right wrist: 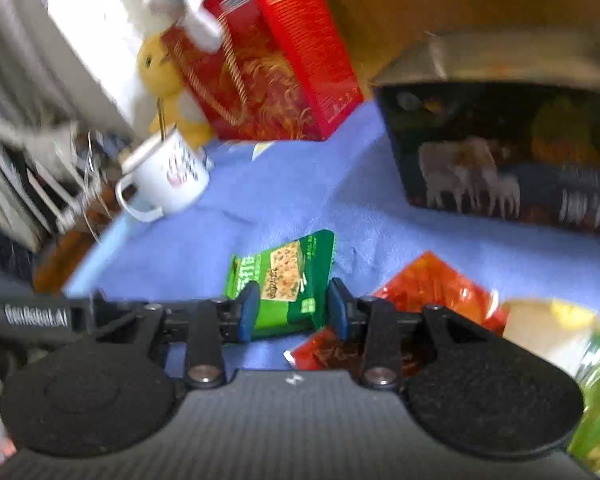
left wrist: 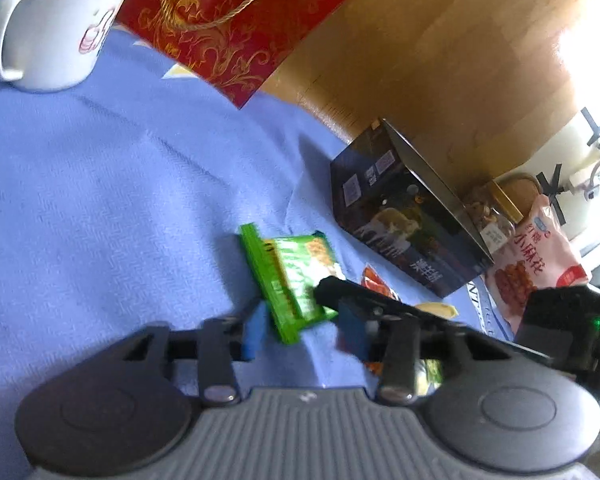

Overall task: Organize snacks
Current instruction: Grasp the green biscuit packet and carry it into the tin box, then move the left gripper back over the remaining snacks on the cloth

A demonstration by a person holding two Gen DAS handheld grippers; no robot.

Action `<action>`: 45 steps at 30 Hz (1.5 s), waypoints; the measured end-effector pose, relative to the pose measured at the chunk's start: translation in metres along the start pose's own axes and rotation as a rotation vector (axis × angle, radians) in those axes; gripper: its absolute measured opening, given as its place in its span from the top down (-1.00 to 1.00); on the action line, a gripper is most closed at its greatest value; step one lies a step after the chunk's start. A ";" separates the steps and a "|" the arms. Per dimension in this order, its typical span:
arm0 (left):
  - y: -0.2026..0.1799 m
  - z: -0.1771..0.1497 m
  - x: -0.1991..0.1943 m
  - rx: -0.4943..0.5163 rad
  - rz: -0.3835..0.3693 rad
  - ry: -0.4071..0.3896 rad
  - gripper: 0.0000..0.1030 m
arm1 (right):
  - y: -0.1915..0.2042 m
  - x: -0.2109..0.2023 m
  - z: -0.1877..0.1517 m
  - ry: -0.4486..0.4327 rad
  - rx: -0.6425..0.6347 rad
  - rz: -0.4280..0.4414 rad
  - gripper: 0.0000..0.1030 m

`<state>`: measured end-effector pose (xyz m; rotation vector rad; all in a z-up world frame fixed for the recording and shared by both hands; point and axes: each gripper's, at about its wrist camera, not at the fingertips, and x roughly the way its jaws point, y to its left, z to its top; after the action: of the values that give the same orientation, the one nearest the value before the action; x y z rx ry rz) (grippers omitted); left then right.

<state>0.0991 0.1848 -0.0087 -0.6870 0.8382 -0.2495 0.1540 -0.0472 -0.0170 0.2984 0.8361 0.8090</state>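
Right wrist, hand-held gripper (right wrist: 292, 314) straddling green snack packet (right wrist: 284, 280), jaws apart

Likely a home, mug (left wrist: 56, 28), blue tablecloth (left wrist: 100, 184), wood floor (left wrist: 440, 40)

- The left wrist view looks steeply down along its own fingers onto the blue cloth (left wrist: 100, 208), close above it, with the wooden floor at upper right.
- The right wrist view sits lower and nearer, facing across the cloth toward the room's clutter at upper left.
- Both share the green snack packet (left wrist: 290, 280) (right wrist: 288, 280), white mug (left wrist: 56, 24) (right wrist: 168, 176), red gift box (left wrist: 236, 20) (right wrist: 276, 68) and dark carton (left wrist: 408, 216) (right wrist: 508, 152).
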 end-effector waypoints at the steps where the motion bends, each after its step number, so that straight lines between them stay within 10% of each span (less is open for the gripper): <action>1: 0.003 0.000 -0.001 -0.016 -0.001 -0.002 0.56 | 0.001 -0.004 -0.002 -0.004 0.012 -0.001 0.31; 17: -0.135 0.067 0.042 0.256 -0.140 -0.062 0.53 | -0.029 -0.115 0.044 -0.385 -0.001 -0.137 0.37; 23: -0.171 0.071 0.096 0.344 -0.003 -0.103 0.40 | -0.079 -0.127 0.064 -0.430 0.067 -0.294 0.17; 28: -0.154 0.035 0.052 0.334 -0.129 -0.144 0.39 | -0.092 -0.182 0.014 -0.509 0.143 -0.206 0.17; 32: -0.147 -0.020 0.036 0.420 -0.210 -0.117 0.33 | -0.087 -0.207 -0.060 -0.532 0.171 -0.352 0.17; 37: -0.144 -0.053 0.044 0.404 -0.204 -0.095 0.33 | -0.089 -0.212 -0.110 -0.501 0.124 -0.542 0.16; 45: -0.141 -0.050 0.032 0.379 -0.136 -0.152 0.33 | -0.086 -0.204 -0.110 -0.472 0.090 -0.545 0.17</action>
<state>0.0912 0.0401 0.0398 -0.4012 0.5772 -0.4597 0.0336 -0.2627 -0.0240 0.3057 0.4695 0.1745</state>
